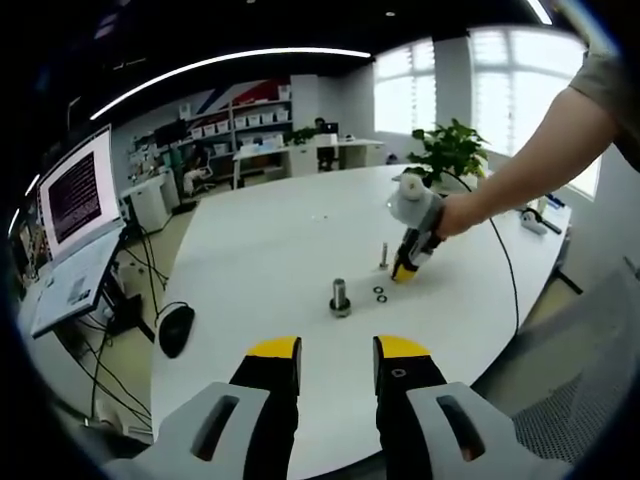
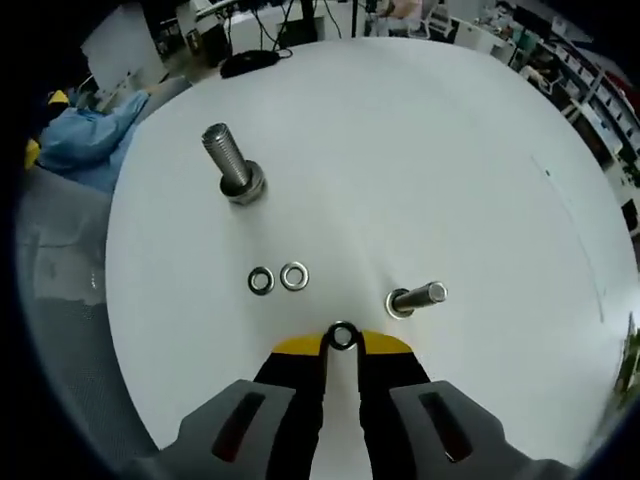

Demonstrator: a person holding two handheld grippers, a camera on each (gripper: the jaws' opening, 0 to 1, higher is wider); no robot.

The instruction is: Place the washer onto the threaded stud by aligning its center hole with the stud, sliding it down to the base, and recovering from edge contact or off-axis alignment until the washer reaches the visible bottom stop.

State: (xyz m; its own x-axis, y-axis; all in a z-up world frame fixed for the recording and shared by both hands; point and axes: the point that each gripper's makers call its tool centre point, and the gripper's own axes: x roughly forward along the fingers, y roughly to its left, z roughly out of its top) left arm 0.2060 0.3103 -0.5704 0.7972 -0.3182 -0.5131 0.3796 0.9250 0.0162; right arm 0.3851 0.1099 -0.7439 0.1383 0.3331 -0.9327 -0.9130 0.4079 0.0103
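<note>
the left gripper [image 1: 337, 362] hangs over the white desk [image 1: 260, 260], fingers [image 1: 276, 365] parted. ahead, a large stud [image 1: 340, 297] stands upright near two washers [image 1: 380, 293]. the right gripper [image 1: 408, 268] touches down beside a thinner stud [image 1: 384, 254].

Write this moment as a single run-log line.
right gripper: shut on washer | left gripper: open, idle | small stud: bare | spare washers: on table

Showing as bright, glossy metal: washer [image 2: 343, 336] pinched in the right gripper [image 2: 343, 345], two spare washers [image 2: 278, 278] at ten o'clock of it, ridged threaded stud [image 2: 418, 297] at two o'clock. Looking smooth, matt white: table [image 2: 420, 150]. Appearing as matt yellow-and-black plastic: jaw tips. Lying soft at nine o'clock: blue cloth [image 2: 100, 135].
</note>
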